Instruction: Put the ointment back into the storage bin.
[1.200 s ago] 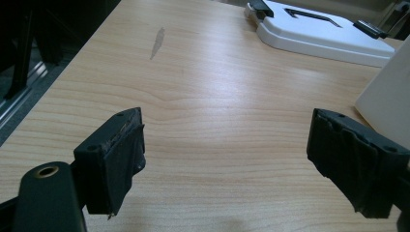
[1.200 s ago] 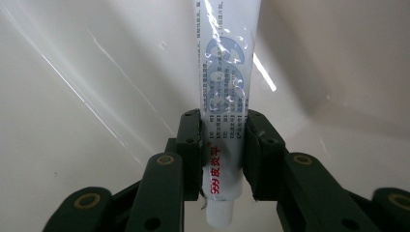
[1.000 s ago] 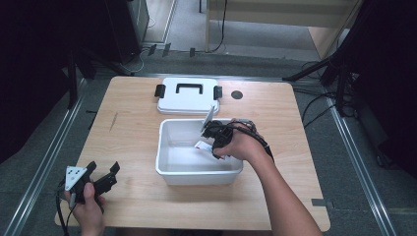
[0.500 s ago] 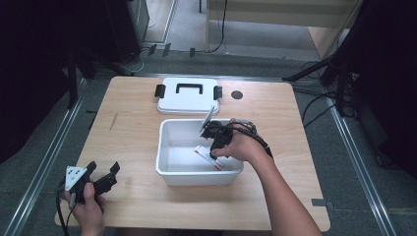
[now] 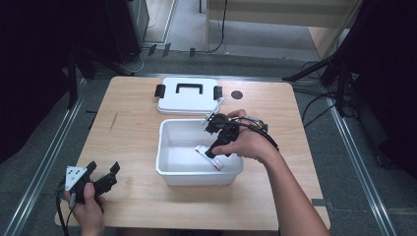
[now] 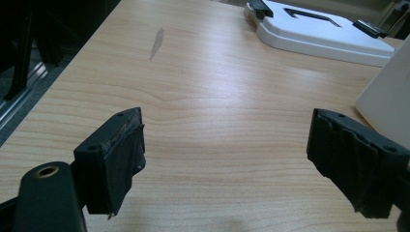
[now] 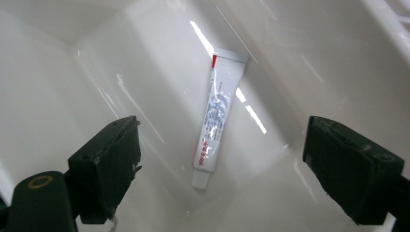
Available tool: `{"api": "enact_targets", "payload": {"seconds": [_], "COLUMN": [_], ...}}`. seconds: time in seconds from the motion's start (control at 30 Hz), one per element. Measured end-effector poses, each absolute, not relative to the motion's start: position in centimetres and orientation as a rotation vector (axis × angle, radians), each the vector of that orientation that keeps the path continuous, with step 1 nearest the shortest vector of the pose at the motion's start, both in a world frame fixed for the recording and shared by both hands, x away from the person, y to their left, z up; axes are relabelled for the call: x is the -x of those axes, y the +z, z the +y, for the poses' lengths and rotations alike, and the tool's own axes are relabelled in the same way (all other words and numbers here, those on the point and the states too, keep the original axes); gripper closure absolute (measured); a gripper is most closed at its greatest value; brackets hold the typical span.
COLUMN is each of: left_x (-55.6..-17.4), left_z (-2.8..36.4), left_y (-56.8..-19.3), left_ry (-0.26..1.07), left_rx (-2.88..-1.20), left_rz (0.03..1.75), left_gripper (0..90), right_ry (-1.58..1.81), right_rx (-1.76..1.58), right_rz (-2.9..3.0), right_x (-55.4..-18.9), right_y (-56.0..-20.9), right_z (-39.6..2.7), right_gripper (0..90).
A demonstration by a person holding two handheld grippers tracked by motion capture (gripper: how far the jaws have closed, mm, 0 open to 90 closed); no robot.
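A small white tube point(image 7: 216, 117) with red print lies flat on the floor of a white plastic box point(image 5: 169, 167) at the table's middle; the tube point(image 5: 206, 154) also shows in the high view. My right gripper point(image 5: 212, 147) reaches down into the box with its jaws wide open above the tube, nothing between them point(image 7: 220, 169). My left gripper point(image 5: 104, 181) rests near the table's front left corner, open and empty, its jaws point(image 6: 227, 159) spread over bare wood.
The box's white lid point(image 5: 188, 96) with a black handle and black clips lies flat behind the box. A round dark hole point(image 5: 237, 94) sits in the tabletop to the lid's right. Dark stands and cables surround the table point(image 5: 128, 128).
My right gripper has sunk a little deeper into the box and the tube now lies loose on the bottom. The left gripper has stayed still.
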State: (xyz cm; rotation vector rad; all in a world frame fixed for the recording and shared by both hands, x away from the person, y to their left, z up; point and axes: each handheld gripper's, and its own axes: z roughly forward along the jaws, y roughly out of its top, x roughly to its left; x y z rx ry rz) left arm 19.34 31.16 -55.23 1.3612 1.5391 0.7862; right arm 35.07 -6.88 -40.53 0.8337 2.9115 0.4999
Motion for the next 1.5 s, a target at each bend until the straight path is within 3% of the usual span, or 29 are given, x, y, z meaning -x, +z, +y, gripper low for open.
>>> {"api": "enact_targets", "payload": {"seconds": [0.3,0.67,1.13,1.5], "left_x": [-19.3,-19.3,-19.3,-19.3], "left_z": [31.1,31.1,31.1,31.0], "left_y": [-55.2,-55.2,-55.2,-55.2], "left_ry": [0.789,0.793,0.797,0.797], "left_rx": [-1.364,-1.367,-1.369,-1.370], "left_rz": [1.540,1.539,1.536,1.535], "left_gripper": [14.1,14.2,14.2,14.2], "right_ry": [0.605,0.667,0.849,1.030], "right_rx": [-0.933,-1.048,-1.263,-1.351], "right_rz": [2.811,2.707,2.470,2.218], "right_x": [-35.0,-34.6,-33.4,-31.2], "right_y": [-38.5,-39.2,-43.1,-48.9], "right_z": [-11.9,-17.0,-24.1,-28.1], "right_gripper": [13.7,13.9,13.8,14.6]}}
